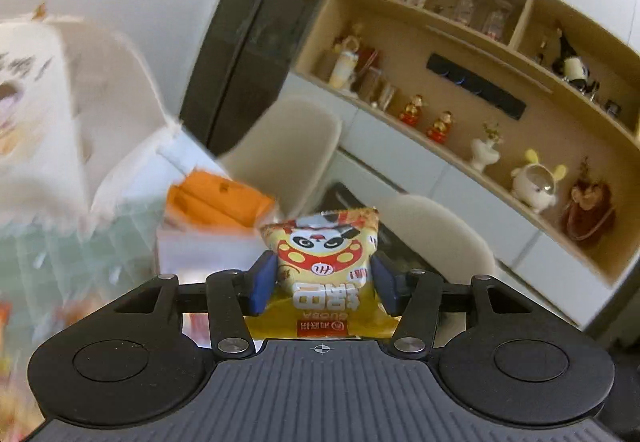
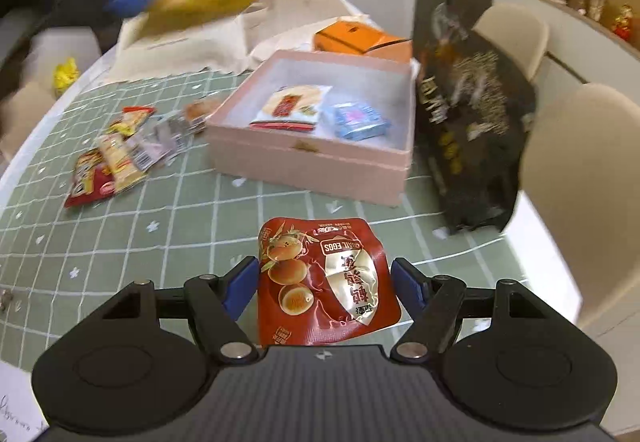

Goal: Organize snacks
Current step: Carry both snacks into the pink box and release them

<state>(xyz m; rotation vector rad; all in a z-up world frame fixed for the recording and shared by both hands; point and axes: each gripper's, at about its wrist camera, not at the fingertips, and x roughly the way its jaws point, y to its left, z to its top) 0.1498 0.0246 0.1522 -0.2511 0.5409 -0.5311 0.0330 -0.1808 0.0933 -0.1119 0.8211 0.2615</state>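
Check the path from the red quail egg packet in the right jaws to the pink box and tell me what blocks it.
Nothing visible blocks it. The red quail egg packet is held above bare green tablecloth, and the pink box lies open straight ahead. The black bag stands right of the box, the loose snack pile left.

so the yellow panda guoba packet (image 1: 326, 262) is up off the worktop, pinched between the left tongs' blue pads, print upside down to the camera. The red quail eggs pouch (image 2: 326, 282) sits between the right tongs' pads, also lifted, label flipped too. The pink box (image 2: 312, 158) is open on the green grid cloth, with a white-and-red packet (image 2: 292, 106) and a blue packet (image 2: 358, 120) lying flat inside. A loose pile of small snack packets (image 2: 120, 158) lies left of the box, near it but not touching
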